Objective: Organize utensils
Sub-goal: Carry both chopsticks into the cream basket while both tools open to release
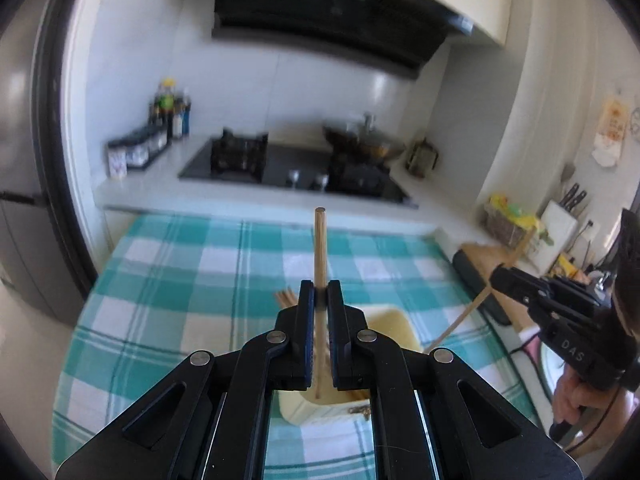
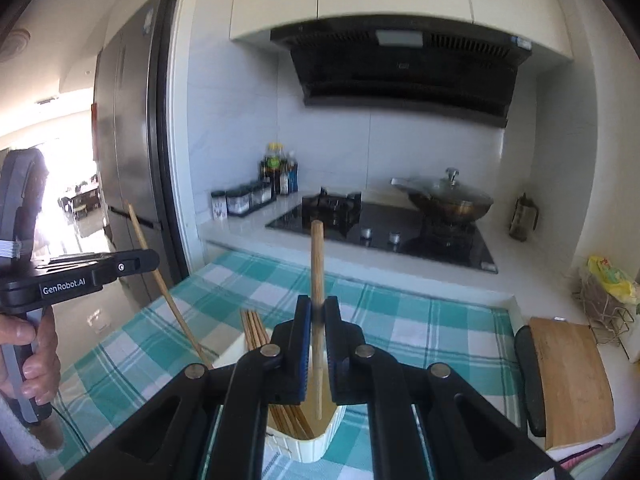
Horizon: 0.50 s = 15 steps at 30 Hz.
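Observation:
My left gripper (image 1: pixel 320 292) is shut on a wooden chopstick (image 1: pixel 320 248) that stands upright, its lower end over the cream utensil holder (image 1: pixel 394 326) on the checked cloth. My right gripper (image 2: pixel 317 312) is shut on another wooden chopstick (image 2: pixel 317 264), upright, its lower end inside the cream holder (image 2: pixel 320 446), which has several chopsticks (image 2: pixel 252 330) in it. The right gripper (image 1: pixel 508 278) with its chopstick also shows in the left wrist view at the right. The left gripper (image 2: pixel 150 260) shows in the right wrist view at the left, with its chopstick (image 2: pixel 160 280).
A teal-and-white checked cloth (image 1: pixel 192 280) covers the table. Behind it are a gas hob (image 2: pixel 384 232) with a lidded wok (image 2: pixel 450 198), spice jars and bottles (image 2: pixel 256 196). A wooden cutting board (image 2: pixel 568 380) lies at the right. A fridge (image 2: pixel 124 184) stands at the left.

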{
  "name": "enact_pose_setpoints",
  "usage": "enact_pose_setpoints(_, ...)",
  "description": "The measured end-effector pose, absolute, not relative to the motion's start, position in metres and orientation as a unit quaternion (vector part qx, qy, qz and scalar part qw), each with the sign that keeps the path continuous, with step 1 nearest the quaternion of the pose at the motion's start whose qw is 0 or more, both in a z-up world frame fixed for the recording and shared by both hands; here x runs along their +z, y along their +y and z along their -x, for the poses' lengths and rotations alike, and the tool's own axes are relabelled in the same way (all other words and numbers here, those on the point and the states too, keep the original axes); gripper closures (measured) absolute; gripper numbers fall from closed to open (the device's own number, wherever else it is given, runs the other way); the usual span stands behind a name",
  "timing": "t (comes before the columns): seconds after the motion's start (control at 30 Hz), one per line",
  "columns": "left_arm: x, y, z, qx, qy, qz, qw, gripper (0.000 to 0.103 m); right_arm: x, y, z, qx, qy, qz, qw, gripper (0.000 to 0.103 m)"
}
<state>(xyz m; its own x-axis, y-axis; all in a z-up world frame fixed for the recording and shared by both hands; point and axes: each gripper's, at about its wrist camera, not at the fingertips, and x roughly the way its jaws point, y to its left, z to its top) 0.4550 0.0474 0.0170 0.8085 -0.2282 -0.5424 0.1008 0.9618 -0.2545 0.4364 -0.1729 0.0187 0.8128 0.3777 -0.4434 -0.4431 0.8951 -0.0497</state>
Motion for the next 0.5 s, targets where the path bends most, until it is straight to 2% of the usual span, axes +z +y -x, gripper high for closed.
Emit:
enact_pose_setpoints(0.13,-0.016,0.042,-0.475,-0.081,0.344,0.101,0.93,0.099,-0.022,-0.161,-0.481,0.21,0.295,0.088,0.928,0.096)
enact_pose_setpoints(0.27,-0.031,0.039,-0.481,-0.079,0.362,0.087,0.925,0.098,-0.048,-0.158,-0.501,0.215,0.32,0.08,0.919,0.096)
enact_pose_setpoints(0.3,-0.032,0.038,-0.48,-0.077,0.363,0.082,0.925,0.09,-0.051,-0.157,-0.503,0.212,0.32,0.077,0.92,0.095)
enact_pose_setpoints(0.33,-0.032,0.037,-0.479,-0.075,0.363,0.077,0.925,0.074,-0.055,-0.157,-0.504,0.213,0.318,0.071,0.921,0.09)
enact_pose_setpoints(0.37,-0.031,0.038,-0.475,-0.072,0.36,0.07,0.927,0.064,-0.056,-0.156,-0.503,0.213,0.317,0.067,0.922,0.083)
enact_pose_setpoints(0.4,-0.028,0.039,-0.469,-0.067,0.353,0.065,0.931,0.046,-0.055,-0.158,-0.501,0.211,0.315,0.061,0.923,0.067)
enact_pose_setpoints(0.43,-0.024,0.041,-0.46,-0.062,0.341,0.06,0.936,0.037,-0.053,-0.162,-0.496,0.21,0.305,0.05,0.928,0.061)
enact_pose_setpoints(0.5,-0.015,0.044,-0.442,-0.056,0.321,0.051,0.944,0.028,-0.044,-0.168,-0.483,0.205,0.285,0.042,0.935,0.061)
